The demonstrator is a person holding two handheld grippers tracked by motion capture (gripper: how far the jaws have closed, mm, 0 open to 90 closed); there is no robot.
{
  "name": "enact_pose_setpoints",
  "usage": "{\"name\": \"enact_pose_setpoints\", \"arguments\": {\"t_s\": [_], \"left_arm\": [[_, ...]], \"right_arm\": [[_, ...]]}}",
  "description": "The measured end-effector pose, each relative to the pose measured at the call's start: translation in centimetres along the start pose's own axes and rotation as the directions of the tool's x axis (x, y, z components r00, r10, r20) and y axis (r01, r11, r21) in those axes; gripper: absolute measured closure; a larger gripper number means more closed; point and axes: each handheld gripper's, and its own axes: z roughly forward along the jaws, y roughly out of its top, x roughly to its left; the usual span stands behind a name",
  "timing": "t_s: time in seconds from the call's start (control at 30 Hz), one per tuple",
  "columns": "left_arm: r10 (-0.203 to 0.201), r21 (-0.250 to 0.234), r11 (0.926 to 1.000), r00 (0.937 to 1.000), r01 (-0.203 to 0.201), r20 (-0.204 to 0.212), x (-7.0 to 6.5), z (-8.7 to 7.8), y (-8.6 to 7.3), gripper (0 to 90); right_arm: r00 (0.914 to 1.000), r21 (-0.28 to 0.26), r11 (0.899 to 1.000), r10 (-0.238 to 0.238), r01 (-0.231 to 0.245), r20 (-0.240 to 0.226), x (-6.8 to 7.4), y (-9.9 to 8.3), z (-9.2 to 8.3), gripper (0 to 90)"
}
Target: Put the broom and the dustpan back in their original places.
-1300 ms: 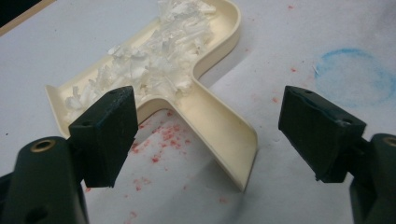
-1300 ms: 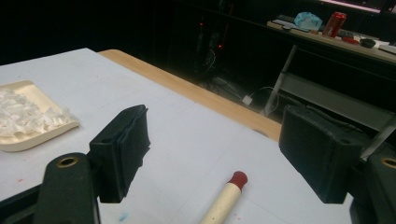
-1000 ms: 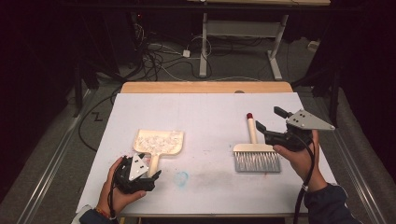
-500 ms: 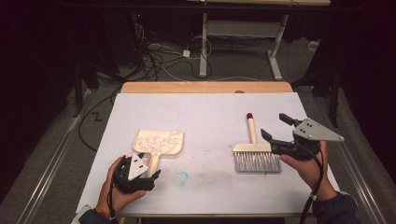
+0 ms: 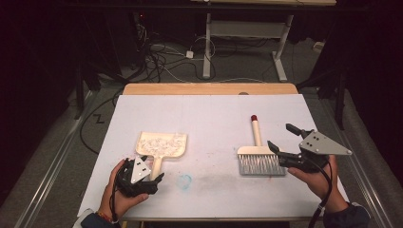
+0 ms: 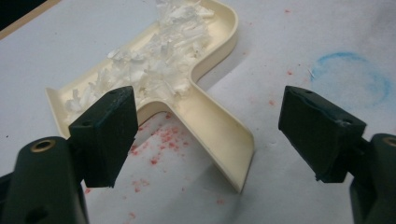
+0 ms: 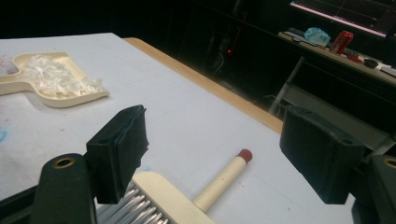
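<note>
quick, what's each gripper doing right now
Left gripper: open, empty, jaws either side of the cream plastic dustpan handle.
Right gripper: open, empty, above the cream-handled brush.

The dustpan (image 5: 162, 145) was cream and held white shreds (image 6: 154, 70). The brush (image 5: 259, 154) was cream with grey bristles (image 5: 262, 165) and a red handle tip (image 5: 254, 117). The table sheet (image 5: 214, 114) was white, marked by a blue ring (image 5: 184, 181) and red specks (image 6: 161, 140). Both grippers (image 5: 142, 178) (image 5: 285, 142) were black.
</note>
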Motion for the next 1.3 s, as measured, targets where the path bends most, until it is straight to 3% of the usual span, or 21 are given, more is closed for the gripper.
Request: {"name": "enact_pose_setpoints", "arguments": {"t_s": [0.33, 0.47, 0.83, 1.07, 1.3], "left_arm": [[0.006, -0.012, 0.9999, 1.0000, -0.006, 0.003, 0.0, 0.0, 0.1, 18.0], [0.009, -0.018, 0.9998, 0.9999, -0.008, 0.007, 0.0, 0.0, 0.1, 18.0], [0.011, -0.032, 0.9994, 0.9998, -0.010, 0.019, -0.2, 0.1, 0.4, 18.0], [0.022, -0.036, 0.9991, 0.9995, -0.022, 0.024, -0.6, 0.3, 0.6, 18.0], [0.023, -0.035, 0.9991, 0.9996, -0.023, 0.018, -0.6, 0.2, 0.5, 18.0]], "right_arm": [[0.9986, 0.035, 0.999, -0.038, 0.037, 0.036, 0.4, -2.0, -0.3, 22.9], [0.9988, 0.037, 0.999, -0.038, 0.037, 0.029, 0.5, -2.8, -0.5, 21.8], [0.9990, 0.075, 0.997, 0.006, -0.009, 0.045, -0.2, -5.7, -1.2, 21.6], [0.9990, 0.115, 0.993, 0.020, -0.024, 0.041, 0.2, -8.0, -1.7, 21.6], [0.9992, 0.117, 0.993, 0.015, -0.019, 0.037, 0.5, -8.4, -1.8, 21.6]]}}
